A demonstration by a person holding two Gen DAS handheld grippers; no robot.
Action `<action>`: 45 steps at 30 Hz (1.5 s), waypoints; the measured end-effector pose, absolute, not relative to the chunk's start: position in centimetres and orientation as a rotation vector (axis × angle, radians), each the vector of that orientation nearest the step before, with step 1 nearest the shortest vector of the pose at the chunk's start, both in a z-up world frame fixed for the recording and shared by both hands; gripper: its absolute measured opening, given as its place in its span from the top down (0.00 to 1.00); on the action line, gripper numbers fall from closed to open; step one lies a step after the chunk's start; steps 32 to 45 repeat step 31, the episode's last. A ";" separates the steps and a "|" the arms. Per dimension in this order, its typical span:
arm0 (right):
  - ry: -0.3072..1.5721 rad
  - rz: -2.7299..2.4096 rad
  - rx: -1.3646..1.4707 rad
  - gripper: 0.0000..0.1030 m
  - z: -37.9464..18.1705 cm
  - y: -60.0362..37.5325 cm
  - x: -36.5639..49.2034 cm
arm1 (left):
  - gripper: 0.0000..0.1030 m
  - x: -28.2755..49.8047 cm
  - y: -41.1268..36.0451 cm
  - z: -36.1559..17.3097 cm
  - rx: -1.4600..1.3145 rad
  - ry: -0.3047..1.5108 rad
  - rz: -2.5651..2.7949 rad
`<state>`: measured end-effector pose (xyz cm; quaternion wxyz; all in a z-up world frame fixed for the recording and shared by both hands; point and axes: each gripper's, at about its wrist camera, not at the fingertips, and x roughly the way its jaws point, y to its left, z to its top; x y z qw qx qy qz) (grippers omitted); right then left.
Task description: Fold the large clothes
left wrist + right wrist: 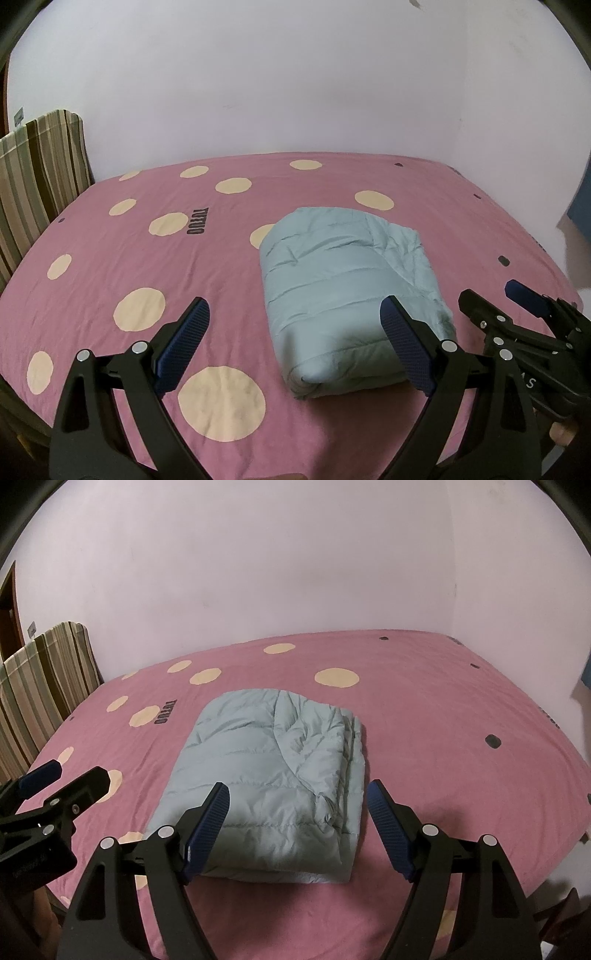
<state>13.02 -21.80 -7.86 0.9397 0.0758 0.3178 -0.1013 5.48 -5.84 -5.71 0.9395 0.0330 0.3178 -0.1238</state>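
A light blue-grey puffy jacket (332, 277) (258, 760) lies folded into a thick rectangle on the pink sheet of the bed (110, 258) (443, 738), near its front edge. My left gripper (295, 301) hovers open just short of the jacket's near left corner, with nothing between its blue pads. My right gripper (297, 784) hangs open over the jacket's near right part, also holding nothing. Each gripper shows in the other's view: the right gripper (487, 291) at the right edge, the left gripper (79, 770) at the left edge.
The sheet carries cream dots and small dark marks. A striped cushion or headboard (37, 177) (44, 675) stands against the bed's left side. White walls (295, 92) close the back and right. The bed's front edge runs just below the grippers.
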 end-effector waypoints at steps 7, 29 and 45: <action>0.665 -0.208 0.156 0.27 -8.2 -22.0 13.6 | 0.02 5.7 -6.6 -6.0 0.108 0.660 -0.210; 0.664 -0.233 0.178 0.27 -8.5 -23.5 14.0 | 0.02 8.5 -5.6 -8.1 0.126 0.689 -0.157; 0.652 -0.251 0.184 0.27 -8.4 -24.4 14.0 | 0.02 9.5 -4.5 -8.5 0.105 0.706 -0.131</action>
